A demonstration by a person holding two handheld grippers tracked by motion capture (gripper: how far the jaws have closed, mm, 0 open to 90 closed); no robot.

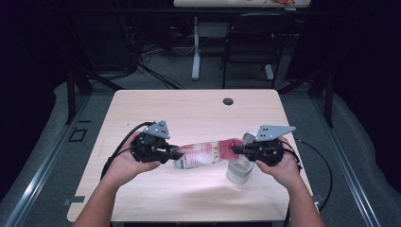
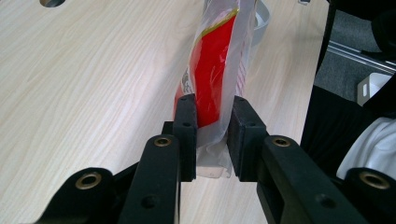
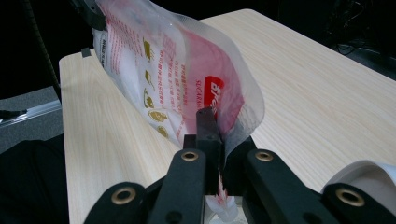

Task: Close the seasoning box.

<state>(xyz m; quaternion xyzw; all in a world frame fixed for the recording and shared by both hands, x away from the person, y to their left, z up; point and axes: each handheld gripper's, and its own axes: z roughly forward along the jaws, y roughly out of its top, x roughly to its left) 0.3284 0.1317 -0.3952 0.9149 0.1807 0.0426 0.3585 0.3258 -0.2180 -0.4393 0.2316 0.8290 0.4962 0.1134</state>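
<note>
Above pale table (image 1: 198, 113), pouch (image 1: 203, 153) lies level, crosswise; left hand-held gripper (image 1: 177, 152) and right hand-held gripper (image 1: 235, 150) clamp its ends.

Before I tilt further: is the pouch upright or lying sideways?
Sideways: the pouch hangs level above the table, the left tongs and right tongs gripping its ends.

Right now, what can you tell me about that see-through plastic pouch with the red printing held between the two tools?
The clear plastic pouch with red printing is soft and crinkly, with a red panel, white lettering and small gold pictures on it. It hangs nearly level above the light wooden table, stretched between the two tools. The left gripper pinches one end and the right gripper is shut on the other, which sits over a clear glass jar. Something white seems to fill part of it.
</note>
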